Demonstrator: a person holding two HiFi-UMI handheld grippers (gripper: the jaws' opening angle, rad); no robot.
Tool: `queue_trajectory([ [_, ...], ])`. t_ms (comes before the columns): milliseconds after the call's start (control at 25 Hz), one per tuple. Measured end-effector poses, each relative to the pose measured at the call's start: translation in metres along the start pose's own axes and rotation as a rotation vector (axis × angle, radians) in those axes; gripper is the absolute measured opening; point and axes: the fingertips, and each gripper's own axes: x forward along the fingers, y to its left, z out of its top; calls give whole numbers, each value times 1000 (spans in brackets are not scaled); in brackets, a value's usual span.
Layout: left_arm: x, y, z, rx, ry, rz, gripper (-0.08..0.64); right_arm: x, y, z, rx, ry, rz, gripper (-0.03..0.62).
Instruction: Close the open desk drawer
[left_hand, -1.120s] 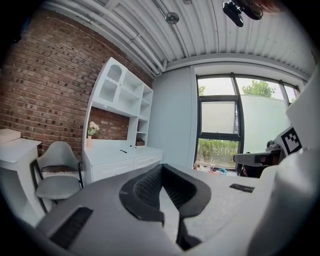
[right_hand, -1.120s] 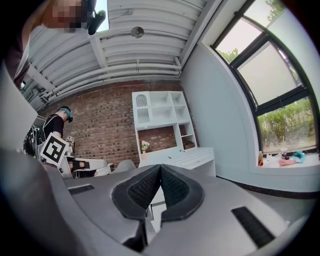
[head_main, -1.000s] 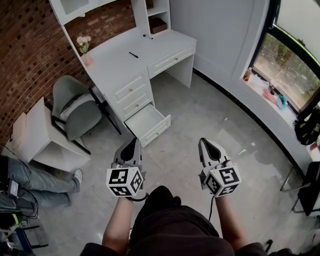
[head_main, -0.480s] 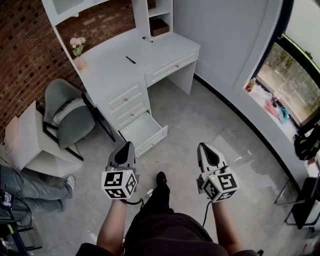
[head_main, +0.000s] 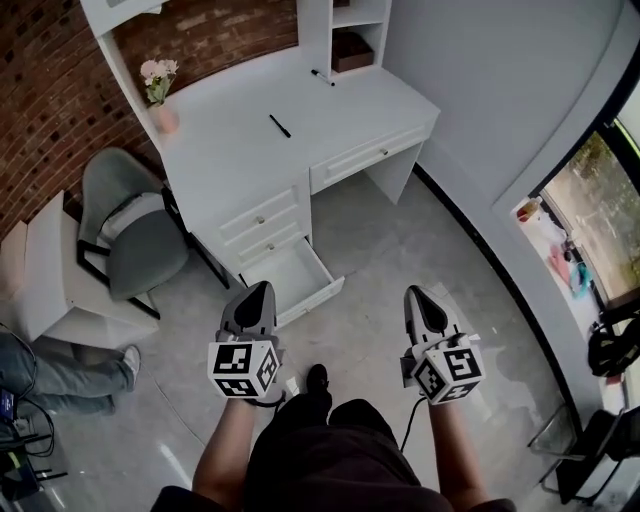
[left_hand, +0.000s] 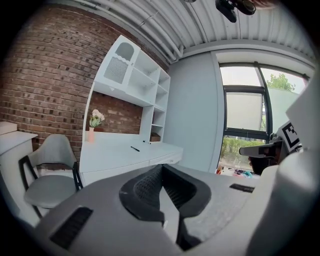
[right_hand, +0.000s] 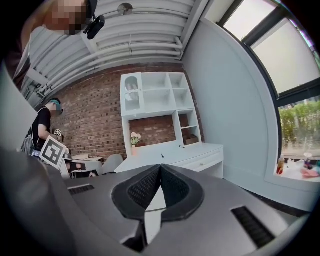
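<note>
The white desk (head_main: 230, 140) stands against the brick wall, and its bottom drawer (head_main: 288, 276) is pulled out over the grey floor, empty inside. My left gripper (head_main: 263, 288) is held in the air just in front of the drawer's front panel, its jaws closed with nothing in them. My right gripper (head_main: 414, 292) hangs level with it further right, also shut and empty. In the left gripper view the left gripper (left_hand: 161, 168) points at the desk (left_hand: 125, 152). The right gripper (right_hand: 160, 167) faces the desk (right_hand: 175, 152) too. Both bodies hide the drawer there.
A grey chair (head_main: 130, 230) stands left of the drawer stack, and a white side table (head_main: 50, 270) beyond it. A person's legs (head_main: 60, 360) lie on the floor at left. A pink vase (head_main: 163, 112) and pens (head_main: 280, 125) sit on the desktop. Window sill (head_main: 560, 250) at right.
The person has stepped closer to the desk, so the drawer now lies just ahead of the left gripper. Both grippers keep their pose and stay shut.
</note>
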Motion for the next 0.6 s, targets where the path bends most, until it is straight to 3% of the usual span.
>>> queue_trajectory([
  [280, 23, 30, -13, -56, 32, 149, 9, 72, -21, -9, -14, 86, 129, 5],
  [600, -4, 52, -45, -141, 56, 418, 9, 137, -21, -30, -52, 185, 355, 5],
])
